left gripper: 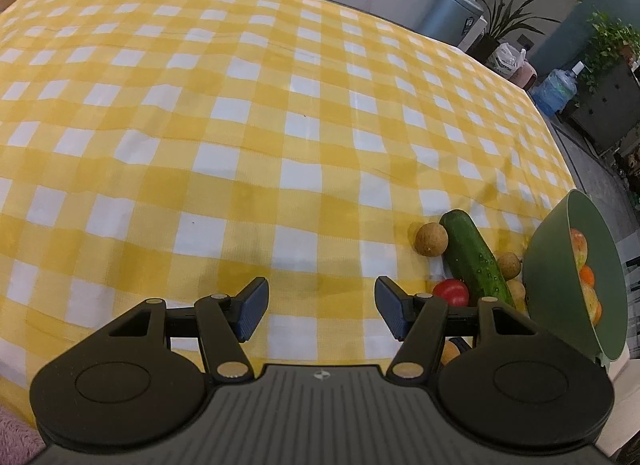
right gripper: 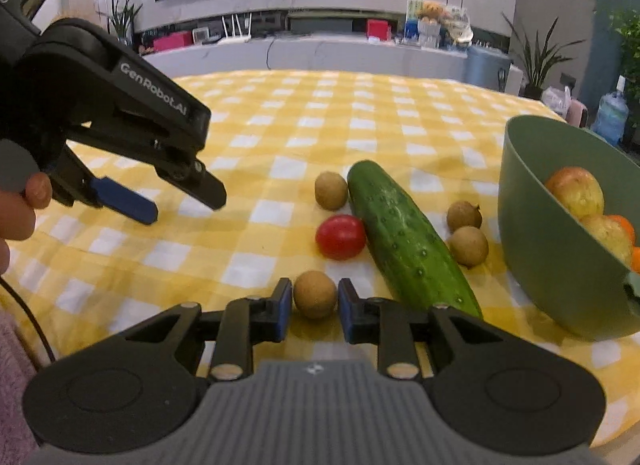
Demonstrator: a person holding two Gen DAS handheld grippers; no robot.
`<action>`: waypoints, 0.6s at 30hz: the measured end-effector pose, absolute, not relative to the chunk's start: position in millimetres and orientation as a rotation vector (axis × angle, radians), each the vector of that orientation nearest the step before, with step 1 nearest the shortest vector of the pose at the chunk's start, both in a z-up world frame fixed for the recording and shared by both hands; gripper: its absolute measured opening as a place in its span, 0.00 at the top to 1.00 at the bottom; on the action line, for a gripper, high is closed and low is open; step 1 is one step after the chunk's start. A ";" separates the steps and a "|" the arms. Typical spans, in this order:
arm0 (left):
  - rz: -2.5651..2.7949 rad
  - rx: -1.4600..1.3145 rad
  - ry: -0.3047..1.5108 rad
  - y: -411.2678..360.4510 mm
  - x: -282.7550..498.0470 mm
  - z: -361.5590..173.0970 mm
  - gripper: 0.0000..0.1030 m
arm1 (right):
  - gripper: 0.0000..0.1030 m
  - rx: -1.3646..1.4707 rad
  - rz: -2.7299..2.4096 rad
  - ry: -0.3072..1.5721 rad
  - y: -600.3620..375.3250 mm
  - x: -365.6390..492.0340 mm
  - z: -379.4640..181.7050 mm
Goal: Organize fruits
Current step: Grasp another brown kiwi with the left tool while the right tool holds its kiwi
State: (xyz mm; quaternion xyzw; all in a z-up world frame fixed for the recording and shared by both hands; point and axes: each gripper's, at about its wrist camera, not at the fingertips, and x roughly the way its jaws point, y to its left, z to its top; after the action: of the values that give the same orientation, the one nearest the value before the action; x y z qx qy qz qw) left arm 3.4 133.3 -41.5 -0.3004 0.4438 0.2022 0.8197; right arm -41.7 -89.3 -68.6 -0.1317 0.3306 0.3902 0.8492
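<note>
My right gripper [right gripper: 315, 289] is shut on a brown longan [right gripper: 315, 294] just over the yellow checked cloth. Beyond it lie a red tomato [right gripper: 341, 237], a green cucumber [right gripper: 404, 241] and three more longans [right gripper: 331, 190] [right gripper: 464, 216] [right gripper: 469, 245]. A green bowl [right gripper: 532, 225] at the right holds yellowish-red fruits [right gripper: 576, 191] and an orange one [right gripper: 624, 225]. My left gripper [left gripper: 320, 305] [right gripper: 182, 207] hangs open over bare cloth, left of the pile. In the left wrist view the cucumber [left gripper: 476, 261], tomato [left gripper: 451, 292] and bowl [left gripper: 560, 285] sit at the lower right.
The checked cloth [left gripper: 280, 125] covers the whole table, whose far right edge [left gripper: 560, 137] drops to the floor. A person's fingers [right gripper: 20, 201] hold the left gripper. Plants [right gripper: 536, 57] and a water bottle [right gripper: 610, 113] stand beyond the table.
</note>
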 end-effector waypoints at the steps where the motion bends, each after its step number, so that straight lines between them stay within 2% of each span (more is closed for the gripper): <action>1: 0.430 -0.638 0.945 133.4 3.5 -41.5 0.30 | 0.79 -0.277 0.822 0.691 -87.4 -41.5 -69.7; 10: 0.345 -0.670 0.924 131.2 9.9 -49.0 0.29 | 0.80 -0.267 0.858 0.655 -92.3 -39.7 -75.4; 14: 0.257 -0.776 0.856 134.2 21.9 -58.6 0.29 | 0.80 -0.261 0.871 0.645 -95.0 -40.2 -76.4; 18: 0.278 -0.702 0.764 128.4 29.0 -51.2 0.33 | 0.80 -0.250 0.872 0.643 -96.3 -40.8 -76.2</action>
State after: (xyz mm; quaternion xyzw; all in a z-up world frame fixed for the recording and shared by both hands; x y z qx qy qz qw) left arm 29.0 128.4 -51.2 -0.3342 0.3638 0.1323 0.8593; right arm -40.8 -96.3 -76.2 -0.1189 0.3053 0.4141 0.8492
